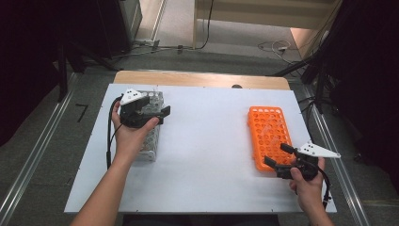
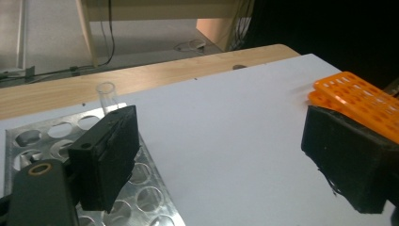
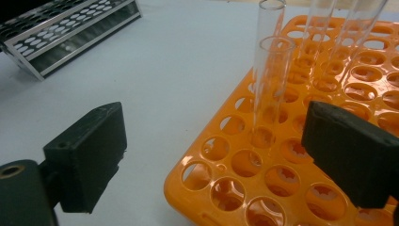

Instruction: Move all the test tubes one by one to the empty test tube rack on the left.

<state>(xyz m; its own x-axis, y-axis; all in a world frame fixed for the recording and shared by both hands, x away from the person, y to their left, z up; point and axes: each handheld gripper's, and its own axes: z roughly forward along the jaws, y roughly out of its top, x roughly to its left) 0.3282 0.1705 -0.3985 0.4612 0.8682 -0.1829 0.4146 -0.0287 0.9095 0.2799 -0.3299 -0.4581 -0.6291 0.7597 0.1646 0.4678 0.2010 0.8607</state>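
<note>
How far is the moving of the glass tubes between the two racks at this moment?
One glass tube stands in the metal rack, beside the open, empty left gripper. Several tubes stand in the orange rack. The right gripper is open before the nearest one, not gripping. Which way they are being moved cannot be told.

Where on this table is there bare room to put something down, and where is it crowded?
The widest bare patch is the white table top between the metal rack and the orange rack. The near edge between the two forearms is free too. It is crowded at the orange rack, where glass tubes stand and the right gripper sits.
</note>
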